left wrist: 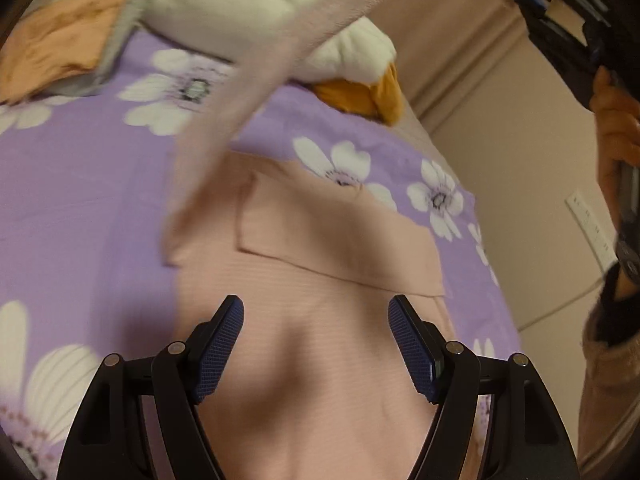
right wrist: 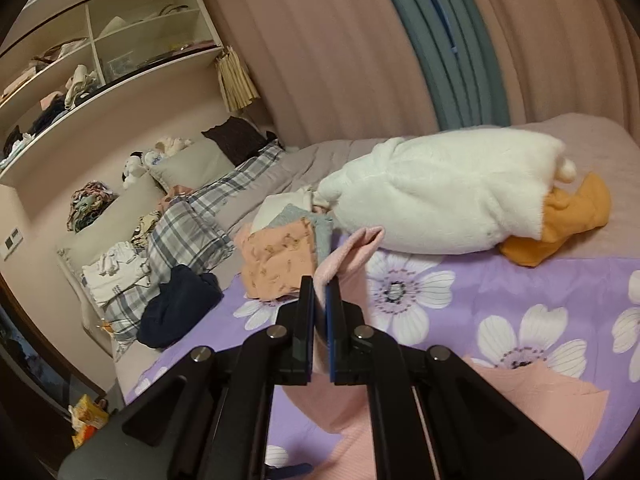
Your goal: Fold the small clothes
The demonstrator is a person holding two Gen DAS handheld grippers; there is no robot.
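A small pink garment lies on the purple flowered sheet, partly folded. My left gripper hovers over its middle, jaws wide apart with nothing between them. One sleeve of the garment is lifted in a blurred band toward the upper right. In the right wrist view my right gripper is shut on that pink sleeve, whose cuff sticks up past the fingertips. The rest of the pink garment rests on the sheet below.
A stack of folded clothes with an orange piece on top sits on the sheet's far side. A white and orange plush toy lies behind it. Pillows, a plaid blanket and a dark garment lie left. A hand holds the other gripper at right.
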